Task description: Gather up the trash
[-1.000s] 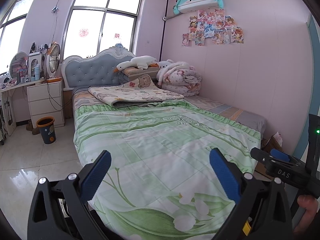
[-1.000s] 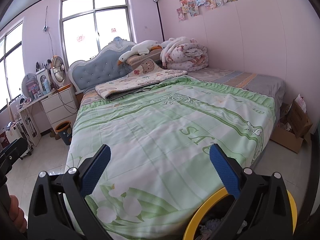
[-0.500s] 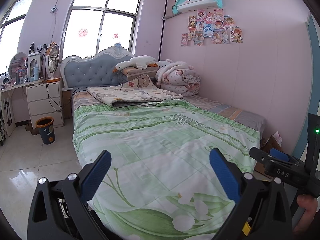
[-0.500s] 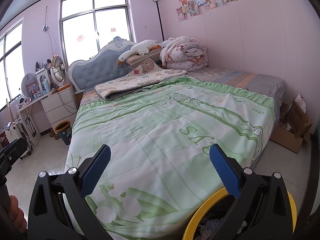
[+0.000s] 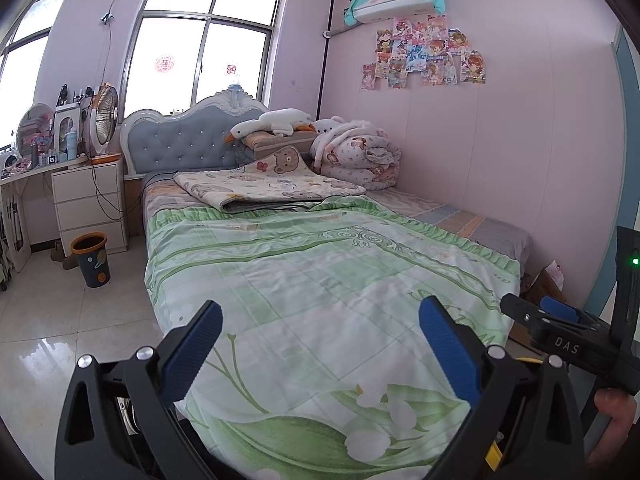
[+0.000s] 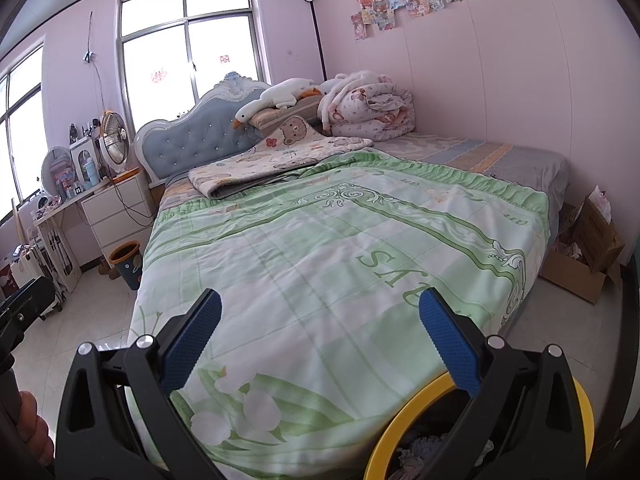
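My left gripper [image 5: 320, 350] is open and empty, held over the foot of a bed with a green floral quilt [image 5: 320, 280]. My right gripper [image 6: 320, 350] is open and empty too, over the same quilt [image 6: 340, 260]. A yellow-rimmed bin [image 6: 404, 416] with crumpled trash inside stands just below the right gripper at the bed's foot. A small dark bin with an orange rim [image 5: 91, 258] stands on the floor left of the bed; it also shows in the right wrist view [image 6: 127, 264]. The right gripper also shows at the right edge of the left wrist view [image 5: 568, 340]. No loose trash shows on the quilt.
A white drawer unit [image 5: 90, 200] and desk with fans stand left of the bed. An open cardboard box [image 6: 588, 252] with paper in it sits on the floor by the right wall. Folded blankets and a plush goose [image 5: 276, 124] lie at the headboard.
Both grippers stay open. The left view has drifted slightly; the right view is almost unchanged.
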Available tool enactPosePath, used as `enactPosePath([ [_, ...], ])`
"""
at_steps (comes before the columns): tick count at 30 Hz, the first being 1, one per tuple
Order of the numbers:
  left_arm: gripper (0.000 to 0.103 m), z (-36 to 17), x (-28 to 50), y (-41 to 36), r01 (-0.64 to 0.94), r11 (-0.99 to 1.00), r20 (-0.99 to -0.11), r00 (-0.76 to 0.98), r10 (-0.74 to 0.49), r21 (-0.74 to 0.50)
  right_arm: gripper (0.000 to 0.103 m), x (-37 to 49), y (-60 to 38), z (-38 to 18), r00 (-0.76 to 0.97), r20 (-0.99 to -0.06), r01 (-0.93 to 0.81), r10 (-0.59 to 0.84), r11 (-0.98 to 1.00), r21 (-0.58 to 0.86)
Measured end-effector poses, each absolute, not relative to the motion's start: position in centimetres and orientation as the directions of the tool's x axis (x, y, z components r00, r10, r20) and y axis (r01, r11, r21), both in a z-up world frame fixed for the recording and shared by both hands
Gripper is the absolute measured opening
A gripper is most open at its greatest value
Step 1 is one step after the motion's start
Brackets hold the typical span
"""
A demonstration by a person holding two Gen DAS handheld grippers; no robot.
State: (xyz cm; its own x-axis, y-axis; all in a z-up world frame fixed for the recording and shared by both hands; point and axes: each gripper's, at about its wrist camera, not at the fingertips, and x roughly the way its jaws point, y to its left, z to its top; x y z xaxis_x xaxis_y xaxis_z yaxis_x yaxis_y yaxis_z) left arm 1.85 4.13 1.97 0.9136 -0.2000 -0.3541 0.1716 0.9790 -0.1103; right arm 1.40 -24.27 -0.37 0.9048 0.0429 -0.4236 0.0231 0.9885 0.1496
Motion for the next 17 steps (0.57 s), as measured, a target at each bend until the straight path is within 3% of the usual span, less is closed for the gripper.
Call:
enactPosePath([
  [17,0.095,1.63,2.07,4.68,0.184,0.977,-0.36,0.909,-0.211,-0.108,0.095,1.35,-24.51,-0.73,0.902,-0.429,0.027,0.042,0.988,0.152],
])
